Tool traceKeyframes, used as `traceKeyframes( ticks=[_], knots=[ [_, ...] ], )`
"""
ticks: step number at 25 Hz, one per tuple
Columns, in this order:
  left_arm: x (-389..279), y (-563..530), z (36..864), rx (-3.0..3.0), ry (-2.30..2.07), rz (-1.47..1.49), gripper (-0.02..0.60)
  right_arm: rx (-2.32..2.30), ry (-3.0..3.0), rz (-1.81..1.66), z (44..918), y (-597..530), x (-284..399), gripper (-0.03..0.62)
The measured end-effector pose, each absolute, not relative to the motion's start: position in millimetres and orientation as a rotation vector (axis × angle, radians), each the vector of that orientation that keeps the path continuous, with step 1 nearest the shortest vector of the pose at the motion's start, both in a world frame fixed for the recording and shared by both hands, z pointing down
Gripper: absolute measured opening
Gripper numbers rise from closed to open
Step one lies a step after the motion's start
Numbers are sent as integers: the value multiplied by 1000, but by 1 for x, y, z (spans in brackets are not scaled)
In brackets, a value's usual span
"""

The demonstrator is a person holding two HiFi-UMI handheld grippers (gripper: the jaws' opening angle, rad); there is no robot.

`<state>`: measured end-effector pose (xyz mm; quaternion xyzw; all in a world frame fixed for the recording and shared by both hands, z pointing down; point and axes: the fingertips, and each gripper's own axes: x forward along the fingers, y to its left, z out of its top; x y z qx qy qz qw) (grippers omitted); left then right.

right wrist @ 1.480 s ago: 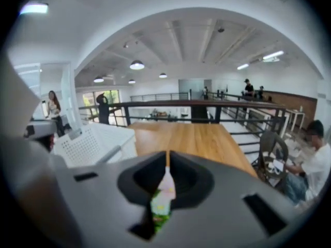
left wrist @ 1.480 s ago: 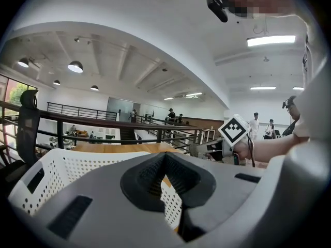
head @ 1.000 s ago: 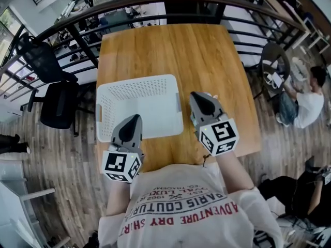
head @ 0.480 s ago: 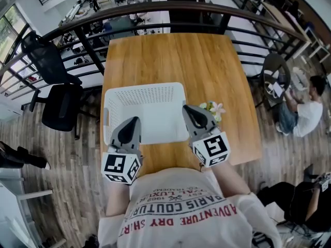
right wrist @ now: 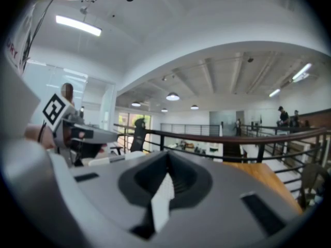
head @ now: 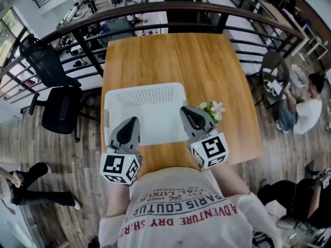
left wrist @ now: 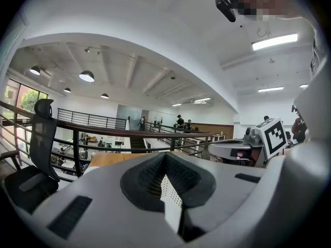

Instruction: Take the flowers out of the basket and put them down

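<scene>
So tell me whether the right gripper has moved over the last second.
Yes. Against the basket, the right gripper has shifted left, to the basket's right rim, and back toward the near edge of the table, uncovering the flowers on the table.

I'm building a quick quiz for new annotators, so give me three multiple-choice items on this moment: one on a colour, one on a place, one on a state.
1. The basket is: A white; B blue; C brown.
2. The flowers lie: A inside the basket; B on the table, right of the basket; C on the floor.
3. The right gripper is: A wide open; B shut on the flowers; C shut on nothing.
Answers: A, its perforated walls are white; B, the blooms rest on wood beside the basket's right wall; C, the right gripper view shows its jaws together with nothing between.
</scene>
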<state>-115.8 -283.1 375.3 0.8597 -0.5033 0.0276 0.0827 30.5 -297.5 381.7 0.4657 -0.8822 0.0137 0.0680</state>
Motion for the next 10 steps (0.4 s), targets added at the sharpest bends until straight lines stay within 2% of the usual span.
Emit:
traceKeyframes(
  ticks=[10],
  knots=[
    [-117,-293,369,2590,-1486,74,25,1452,-2630,54,381,-303,33,28]
  ],
)
